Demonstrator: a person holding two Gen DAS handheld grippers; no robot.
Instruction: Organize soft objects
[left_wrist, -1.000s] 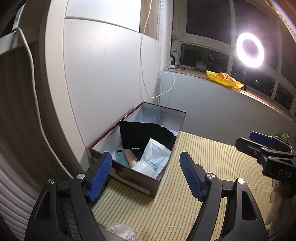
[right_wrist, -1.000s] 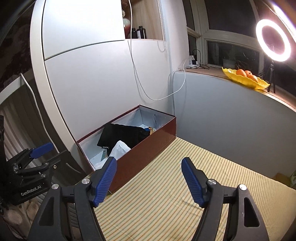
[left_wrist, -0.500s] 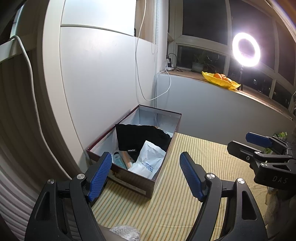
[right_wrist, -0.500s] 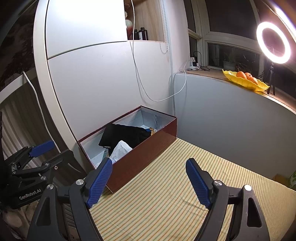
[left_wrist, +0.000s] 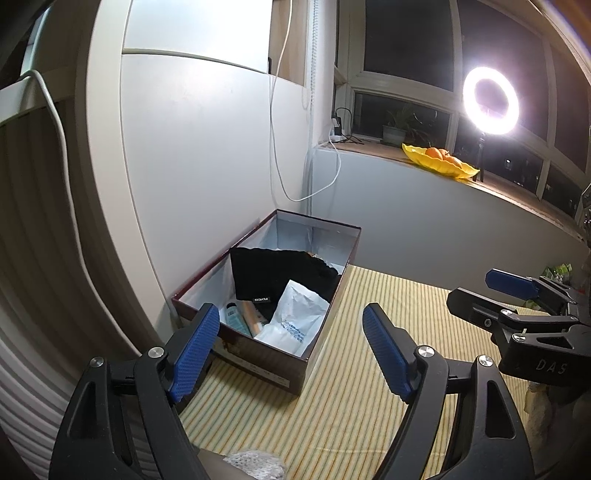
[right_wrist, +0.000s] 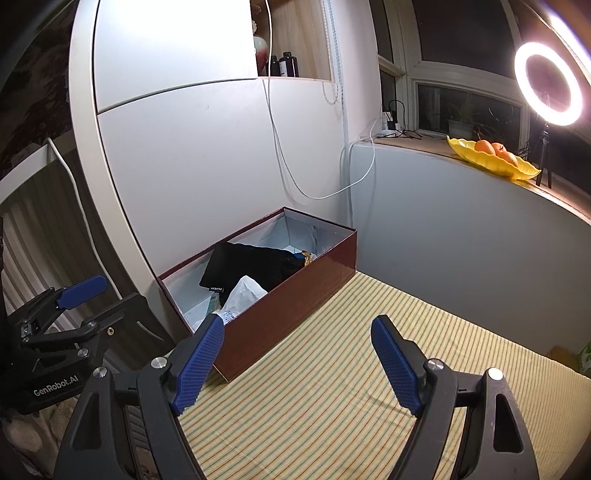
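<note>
A dark red box (left_wrist: 258, 363) (right_wrist: 295, 291) stands on the striped mat against the white wall. In it lie a black folded garment (left_wrist: 280, 273) (right_wrist: 251, 266), a white soft packet (left_wrist: 295, 321) (right_wrist: 243, 293) and a small teal bottle (left_wrist: 234, 319). My left gripper (left_wrist: 288, 350) is open and empty, held back from the box's near end. My right gripper (right_wrist: 299, 363) is open and empty over the mat, to the right of the box. Each gripper also shows in the other's view, the right one (left_wrist: 517, 306) and the left one (right_wrist: 70, 306).
The striped mat (right_wrist: 369, 369) spreads right of the box. A grey low wall carries a sill with a yellow fruit dish (right_wrist: 495, 158) and a ring light (right_wrist: 550, 85). White cables hang on the wall. A mesh-patterned item (left_wrist: 255, 463) lies at the bottom edge.
Both grippers have drawn back and up from the box, so it looks smaller and lower. Both stay open and empty. The box contents have not moved.
</note>
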